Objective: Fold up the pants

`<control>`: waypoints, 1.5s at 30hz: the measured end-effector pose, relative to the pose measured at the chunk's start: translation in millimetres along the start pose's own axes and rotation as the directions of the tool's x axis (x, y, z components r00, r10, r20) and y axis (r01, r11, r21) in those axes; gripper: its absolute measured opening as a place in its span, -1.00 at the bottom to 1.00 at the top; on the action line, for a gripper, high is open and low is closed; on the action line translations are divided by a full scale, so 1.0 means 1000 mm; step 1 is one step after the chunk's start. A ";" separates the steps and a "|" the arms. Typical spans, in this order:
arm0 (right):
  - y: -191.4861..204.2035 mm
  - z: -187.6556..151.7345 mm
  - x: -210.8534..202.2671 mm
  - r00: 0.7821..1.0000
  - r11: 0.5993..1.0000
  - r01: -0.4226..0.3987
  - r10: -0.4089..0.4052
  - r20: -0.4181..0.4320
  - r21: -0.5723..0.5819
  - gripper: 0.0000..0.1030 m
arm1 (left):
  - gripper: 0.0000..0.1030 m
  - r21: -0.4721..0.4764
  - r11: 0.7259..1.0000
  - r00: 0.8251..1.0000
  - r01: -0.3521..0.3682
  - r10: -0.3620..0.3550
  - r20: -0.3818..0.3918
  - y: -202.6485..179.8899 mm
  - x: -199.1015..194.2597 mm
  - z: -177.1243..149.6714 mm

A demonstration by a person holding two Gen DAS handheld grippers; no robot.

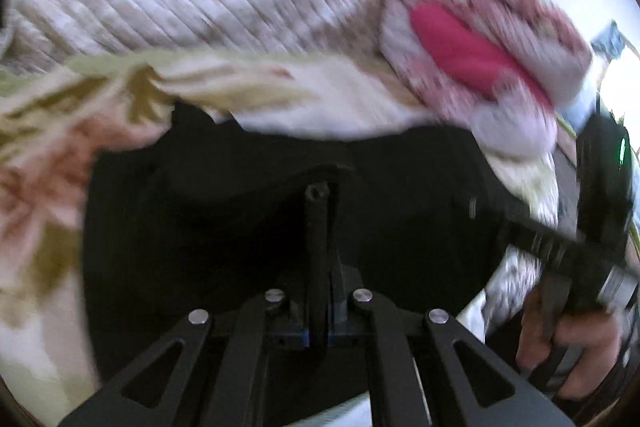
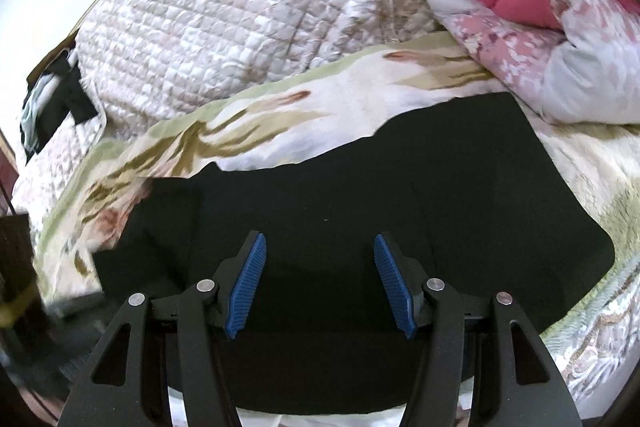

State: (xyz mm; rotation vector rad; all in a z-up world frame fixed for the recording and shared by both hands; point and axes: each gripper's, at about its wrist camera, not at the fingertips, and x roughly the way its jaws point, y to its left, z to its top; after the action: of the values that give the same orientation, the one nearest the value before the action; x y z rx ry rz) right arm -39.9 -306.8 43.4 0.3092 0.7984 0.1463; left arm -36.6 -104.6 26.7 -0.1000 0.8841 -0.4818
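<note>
Your left gripper is closed, apparently pinching the black pants; your right gripper gapes empty above them, their length lying crosswise.

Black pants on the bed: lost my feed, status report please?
Left gripper shut, over the black fabric pants; grip unclear in blur. Right gripper open, empty, above them. Pants lie on floral bedsheet; pink floral quilt alongside, not blocking.
</note>
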 end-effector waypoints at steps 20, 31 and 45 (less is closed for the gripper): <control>0.033 -0.007 0.040 0.945 0.961 -0.276 0.275 -0.177 0.023 0.11 | -0.39 -0.153 0.982 0.986 -0.112 0.129 0.107 0.089 -0.071 0.013; 0.047 0.003 0.074 0.901 0.933 -0.357 0.354 -0.251 0.033 -0.26 | -0.38 -0.195 0.968 0.983 -0.156 0.172 0.067 0.111 -0.054 0.001; 0.022 -0.006 0.071 0.909 0.928 -0.334 0.363 -0.205 0.163 -0.95 | -0.38 -0.197 0.965 0.981 -0.170 0.185 0.057 0.114 -0.050 -0.003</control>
State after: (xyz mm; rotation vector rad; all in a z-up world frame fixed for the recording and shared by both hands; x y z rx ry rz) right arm 4.4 -267.4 -1.5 0.5618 0.9812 0.4784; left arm -24.6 19.0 28.7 -0.2118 0.8551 -0.2228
